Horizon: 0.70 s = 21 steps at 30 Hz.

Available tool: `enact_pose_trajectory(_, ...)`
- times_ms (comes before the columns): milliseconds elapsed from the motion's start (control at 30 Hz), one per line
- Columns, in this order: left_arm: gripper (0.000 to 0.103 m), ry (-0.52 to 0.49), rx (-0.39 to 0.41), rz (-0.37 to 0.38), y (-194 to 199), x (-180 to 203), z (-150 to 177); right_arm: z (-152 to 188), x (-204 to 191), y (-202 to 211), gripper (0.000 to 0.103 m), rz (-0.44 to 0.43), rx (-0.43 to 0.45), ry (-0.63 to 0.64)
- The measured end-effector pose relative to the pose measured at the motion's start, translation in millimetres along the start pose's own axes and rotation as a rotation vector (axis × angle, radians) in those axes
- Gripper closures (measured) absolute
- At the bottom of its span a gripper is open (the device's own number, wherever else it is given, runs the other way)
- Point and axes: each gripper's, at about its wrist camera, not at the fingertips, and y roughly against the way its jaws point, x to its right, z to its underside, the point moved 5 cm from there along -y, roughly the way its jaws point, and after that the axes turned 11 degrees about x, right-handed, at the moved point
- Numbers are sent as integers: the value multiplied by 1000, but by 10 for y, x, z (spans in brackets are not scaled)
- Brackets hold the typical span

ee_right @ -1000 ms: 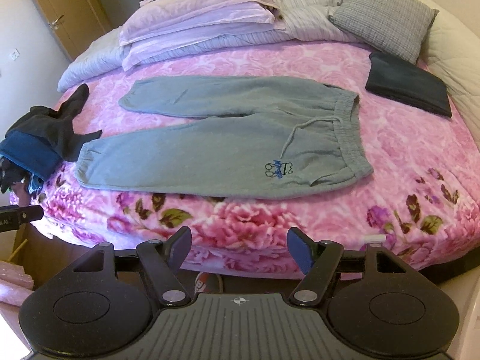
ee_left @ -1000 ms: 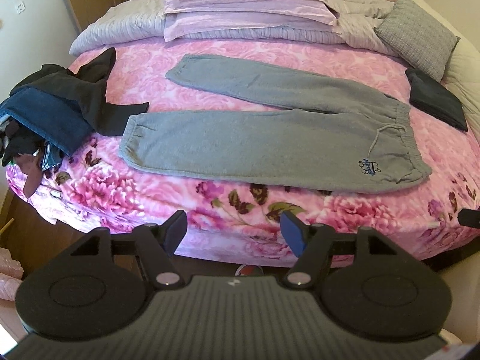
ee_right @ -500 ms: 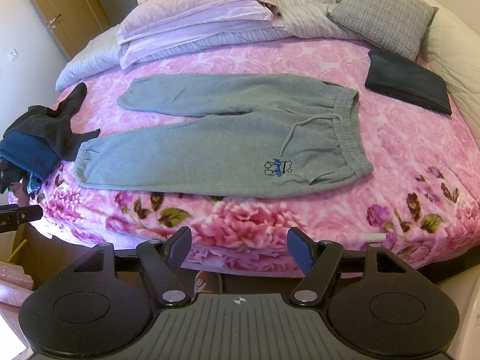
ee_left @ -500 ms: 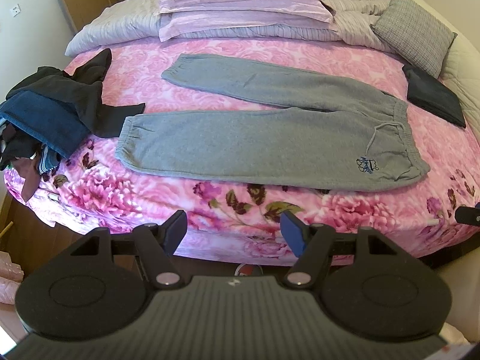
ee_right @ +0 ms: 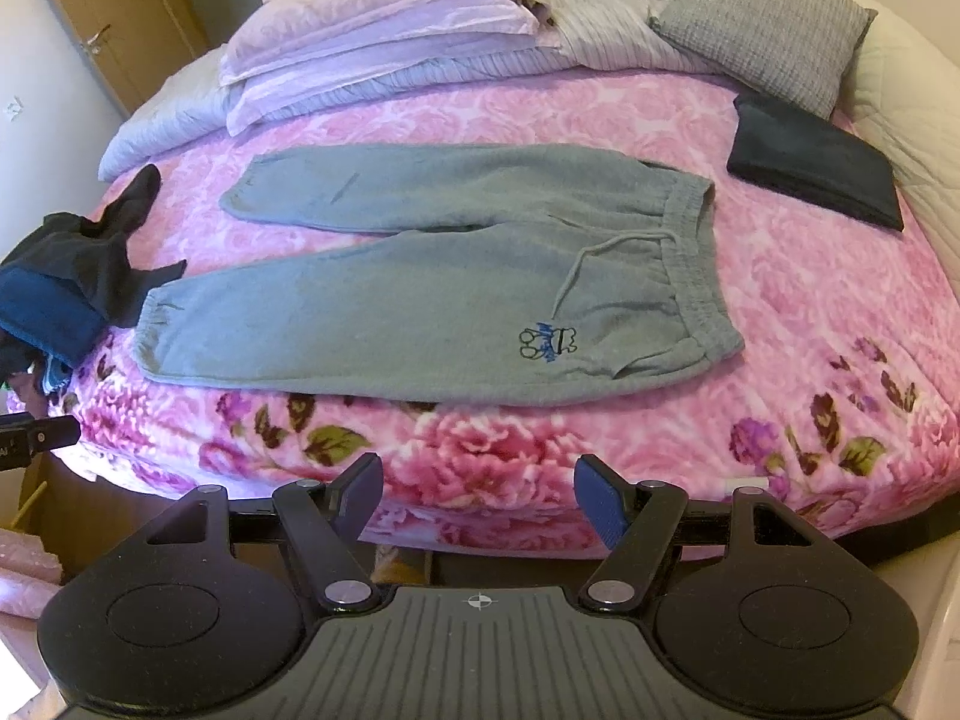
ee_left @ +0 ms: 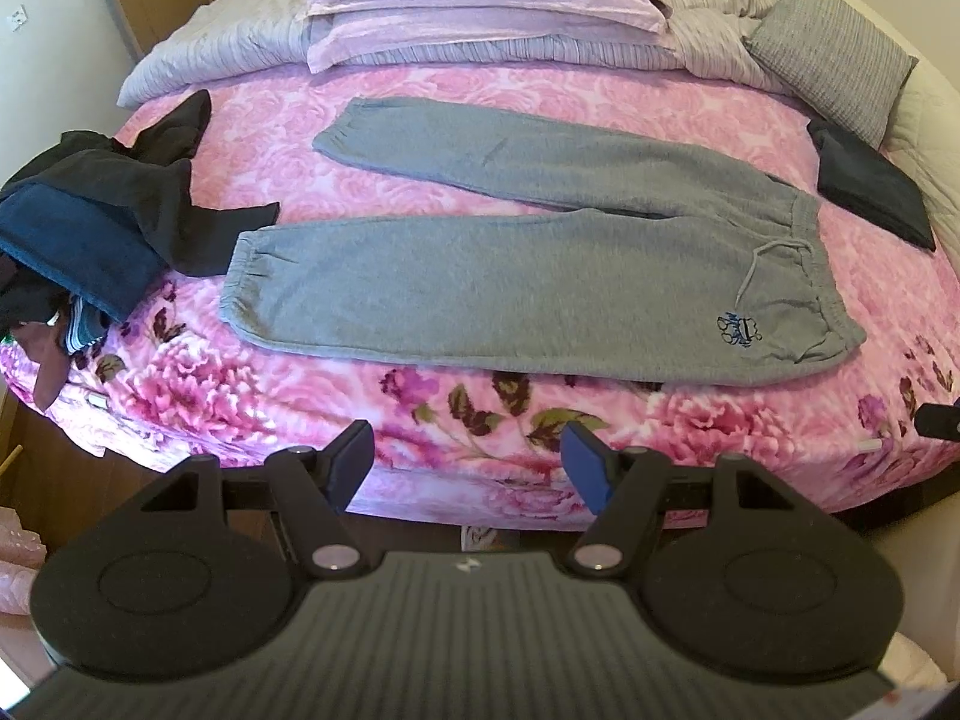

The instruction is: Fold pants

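Grey sweatpants (ee_left: 528,294) (ee_right: 456,306) lie flat on the pink floral bedspread (ee_left: 420,414), both legs spread apart toward the left, waistband with drawstring and a small blue logo at the right. My left gripper (ee_left: 468,459) hovers open over the bed's near edge, short of the near leg. My right gripper (ee_right: 478,489) is open too, held before the near edge below the hip and logo. Neither touches the cloth. The tip of the other gripper shows at each view's side edge.
A heap of dark clothes (ee_left: 90,222) (ee_right: 60,288) sits at the bed's left edge. A folded dark garment (ee_left: 870,186) (ee_right: 816,168) lies at the right. Pillows (ee_left: 480,18), a grey cushion (ee_right: 762,30) and a striped quilt fill the far side. Wooden floor lies below.
Both grippers have drifted a little closer to the bed, so the pants look slightly larger. The pants have not moved and both grippers stay open.
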Motion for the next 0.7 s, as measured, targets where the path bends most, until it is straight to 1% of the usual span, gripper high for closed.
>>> enact_pose_trajectory(167, 38, -18, -25, 17, -297, -60, -191, -186, -1, -225, 35, 20, -18, -21)
enact_pose_trajectory(367, 38, -52, -42, 51, -800, -255, -577, -498, 27, -580, 35, 57, -20, -101)
enact_pose_trajectory(567, 38, -127, -57, 83, -1446, -494, -1055, -833, 160, -939, 35, 134, 17, -209)
enact_pose_trajectory(700, 37, -187, -57, 136, -1911, -583, -1344, -938, 255, -1135, 35, 185, 34, -292)
